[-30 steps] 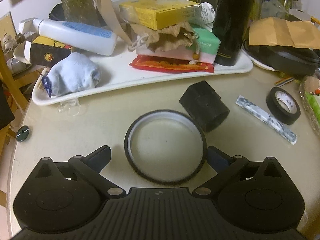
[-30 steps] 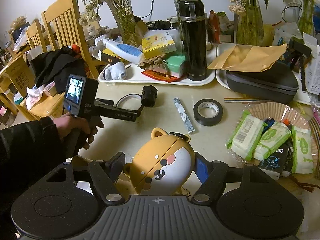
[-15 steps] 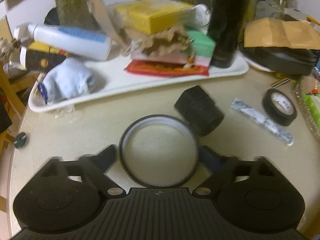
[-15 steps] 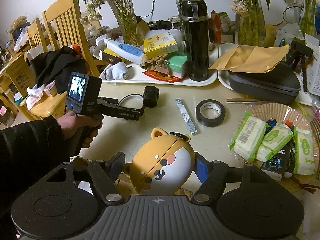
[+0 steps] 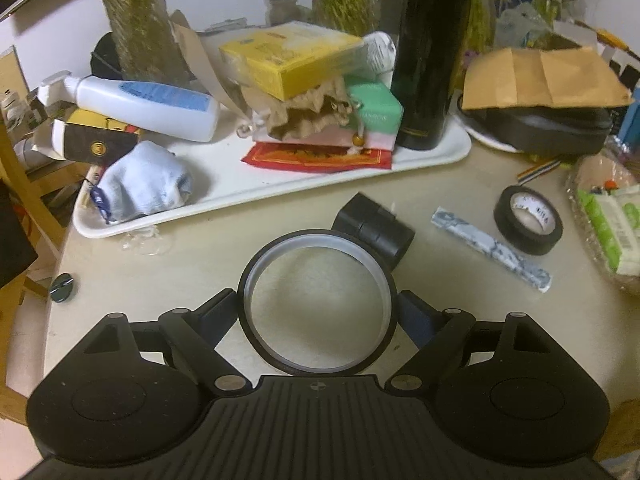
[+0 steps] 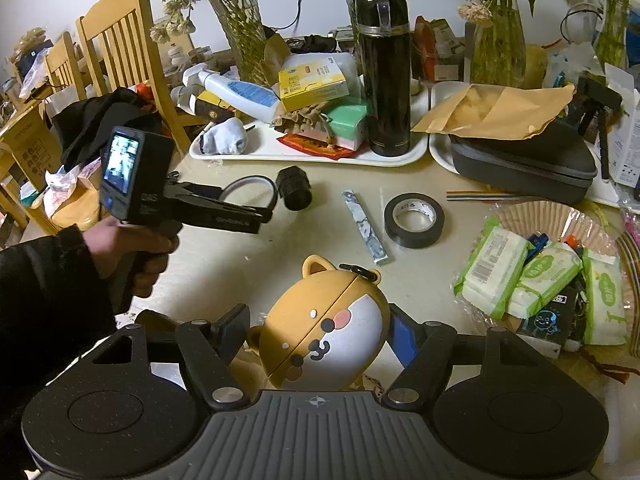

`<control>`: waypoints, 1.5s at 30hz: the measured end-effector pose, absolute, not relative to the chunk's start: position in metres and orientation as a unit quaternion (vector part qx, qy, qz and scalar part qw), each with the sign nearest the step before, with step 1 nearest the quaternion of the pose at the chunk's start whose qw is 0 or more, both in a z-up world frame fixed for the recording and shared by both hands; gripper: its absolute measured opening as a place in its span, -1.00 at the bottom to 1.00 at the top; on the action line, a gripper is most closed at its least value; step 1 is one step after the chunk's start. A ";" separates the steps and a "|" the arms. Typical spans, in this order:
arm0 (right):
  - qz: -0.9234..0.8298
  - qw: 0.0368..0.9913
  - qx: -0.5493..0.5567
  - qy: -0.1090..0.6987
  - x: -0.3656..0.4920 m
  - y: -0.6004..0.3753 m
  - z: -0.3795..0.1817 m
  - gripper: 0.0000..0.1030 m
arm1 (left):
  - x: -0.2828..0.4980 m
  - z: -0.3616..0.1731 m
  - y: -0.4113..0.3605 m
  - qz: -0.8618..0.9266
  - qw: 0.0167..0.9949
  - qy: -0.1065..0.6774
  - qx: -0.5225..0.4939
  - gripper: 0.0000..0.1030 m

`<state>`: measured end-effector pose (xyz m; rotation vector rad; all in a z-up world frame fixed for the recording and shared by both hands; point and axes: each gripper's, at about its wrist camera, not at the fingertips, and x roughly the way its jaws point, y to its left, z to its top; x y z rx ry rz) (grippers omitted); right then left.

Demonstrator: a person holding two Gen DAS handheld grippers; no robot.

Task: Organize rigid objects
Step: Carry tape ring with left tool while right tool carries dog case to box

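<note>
Your left gripper (image 5: pixel 318 306) has just been closing its fingers (image 5: pixel 218 312) on the thin black ring (image 5: pixel 318 302), and now both pads press its outer rim, one on each side; in the right wrist view the ring (image 6: pixel 250 188) sits clear of the worktop (image 5: pixel 200 256) at the tip of the left gripper (image 6: pixel 264 204), which your left hand (image 6: pixel 136 252) holds by the grip. Just beyond the ring lies a black cylindrical cap (image 5: pixel 376 228), its near edge hidden behind the ring's far rim. To the right of that are a narrow blue-and-white patterned stick (image 5: pixel 490 250) and a roll of black tape (image 5: pixel 528 220), each lying apart from the others. Behind them a white tray (image 5: pixel 224 196) carries a balled pale-blue sock (image 5: pixel 148 184), a white squeeze bottle (image 5: pixel 148 104), a yellow box (image 5: pixel 288 60) atop crumpled brown paper, a green box and an upright black flask (image 5: pixel 432 52). Your right gripper (image 6: pixel 320 340) holds the orange-and-white dog-faced case (image 6: pixel 324 332), fingers (image 6: pixel 232 330) pressed on either side of it at a medium width, near the worktop's front edge, with packets of wet wipes (image 6: pixel 536 276) in a basket to its right.
</note>
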<state>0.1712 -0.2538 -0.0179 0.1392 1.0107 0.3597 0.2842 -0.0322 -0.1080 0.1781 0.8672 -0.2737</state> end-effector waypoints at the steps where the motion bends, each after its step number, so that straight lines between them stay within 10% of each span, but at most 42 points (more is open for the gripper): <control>1: 0.170 0.857 0.066 0.481 0.171 -0.254 -0.018 0.44 | 0.283 -0.105 -0.031 -0.131 0.895 0.417 0.083 0.67; 45: 0.172 0.861 0.039 0.478 0.159 -0.229 -0.008 0.44 | 0.120 0.001 -0.013 -0.161 0.920 0.356 0.022 0.67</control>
